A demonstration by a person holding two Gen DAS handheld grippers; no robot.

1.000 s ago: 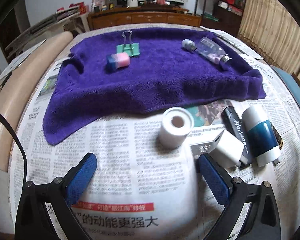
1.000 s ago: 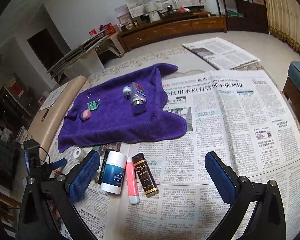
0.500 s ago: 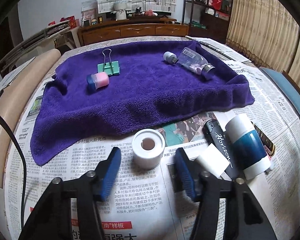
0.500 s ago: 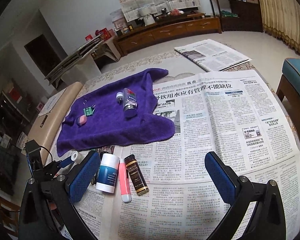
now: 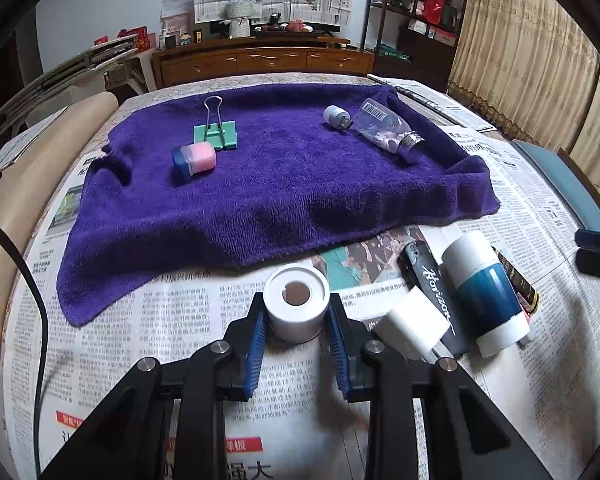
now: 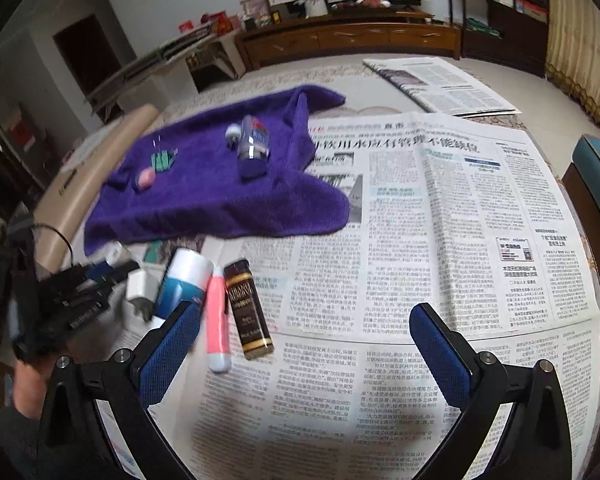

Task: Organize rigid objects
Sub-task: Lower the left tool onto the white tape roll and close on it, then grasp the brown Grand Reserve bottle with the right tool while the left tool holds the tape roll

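Note:
My left gripper (image 5: 296, 316) is shut on a white tape roll (image 5: 296, 300) that stands on the newspaper just in front of the purple towel (image 5: 284, 184). On the towel lie a green binder clip (image 5: 216, 134), a pink and blue jar (image 5: 194, 159), a small grey cap (image 5: 334, 115) and a clear bottle (image 5: 386, 130). Right of the roll lie a white charger (image 5: 414, 326), a black lighter (image 5: 430, 300) and a blue and white bottle (image 5: 486, 292). My right gripper (image 6: 304, 328) is open and empty above the newspaper, beside a pink tube (image 6: 217, 316) and a dark brown bottle (image 6: 248, 308).
Newspaper (image 6: 440, 216) covers the table. A beige roll (image 5: 24, 184) runs along the left edge. A teal chair (image 6: 598, 168) stands at the right. A wooden sideboard (image 5: 260, 60) and shelves are far behind.
My left gripper moved forward and closed its fingers onto the white tape roll. My right gripper moved nearer to the pink tube and brown bottle, still open.

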